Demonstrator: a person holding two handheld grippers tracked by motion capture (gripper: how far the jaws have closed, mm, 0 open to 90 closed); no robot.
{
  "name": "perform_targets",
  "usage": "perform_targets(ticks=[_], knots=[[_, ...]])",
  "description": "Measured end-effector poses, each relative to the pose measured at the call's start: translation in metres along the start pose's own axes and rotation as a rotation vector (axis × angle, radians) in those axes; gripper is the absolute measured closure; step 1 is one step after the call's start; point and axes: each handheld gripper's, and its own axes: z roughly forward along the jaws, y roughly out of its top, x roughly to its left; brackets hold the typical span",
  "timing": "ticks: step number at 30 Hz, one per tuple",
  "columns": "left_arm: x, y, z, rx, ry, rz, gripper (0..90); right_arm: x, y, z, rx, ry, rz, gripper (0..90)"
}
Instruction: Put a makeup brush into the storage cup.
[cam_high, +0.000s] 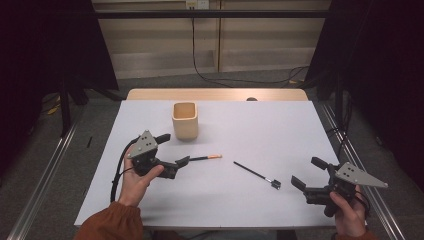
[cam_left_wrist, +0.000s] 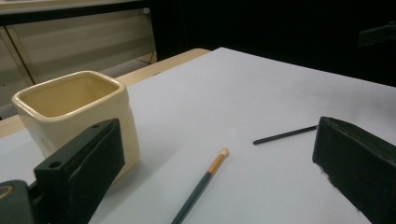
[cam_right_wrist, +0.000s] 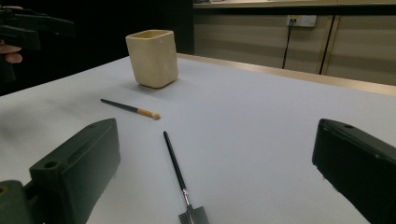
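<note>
A cream square cup (cam_high: 184, 120) (cam_left_wrist: 74, 107) (cam_right_wrist: 153, 58) stands on the white table sheet (cam_high: 260, 125). A dark brush with an orange band and pale tip (cam_high: 206, 158) (cam_left_wrist: 201, 182) (cam_right_wrist: 130, 108) lies in front of the cup. A thin black brush with a flat dark head (cam_high: 256, 174) (cam_left_wrist: 285, 134) (cam_right_wrist: 176, 165) lies to its right. My left gripper (cam_high: 173, 149) (cam_left_wrist: 215, 128) is open, just left of the pale-tipped brush's handle, jaws empty. My right gripper (cam_high: 308, 173) (cam_right_wrist: 215, 128) is open at the near right, its jaws pointing at the black brush's head.
A bare wooden strip (cam_high: 215, 94) of the table shows beyond the sheet. Cables (cam_high: 200, 75) run across the floor behind it. Metal rails (cam_high: 45, 170) flank the table on both sides. The far right of the sheet (cam_high: 280, 130) is bare.
</note>
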Motion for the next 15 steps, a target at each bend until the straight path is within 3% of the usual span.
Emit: perform_targets(ticks=[6,9,12,15], knots=[[0.005,-0.001,0.014,0.01,-0.029,-0.024,4.5,0.0,0.0,0.0,0.001,-0.001,-0.003,0.2],[0.004,0.001,0.018,0.027,-0.033,-0.02,4.5,0.0,0.0,0.0,0.003,0.001,-0.002,0.2],[0.005,0.006,0.022,0.013,-0.041,-0.021,4.1,0.0,0.0,0.0,0.002,0.003,-0.002,0.2],[0.007,0.011,0.027,0.029,-0.053,0.003,4.0,0.0,0.0,0.0,0.001,0.004,0.0,0.2]])
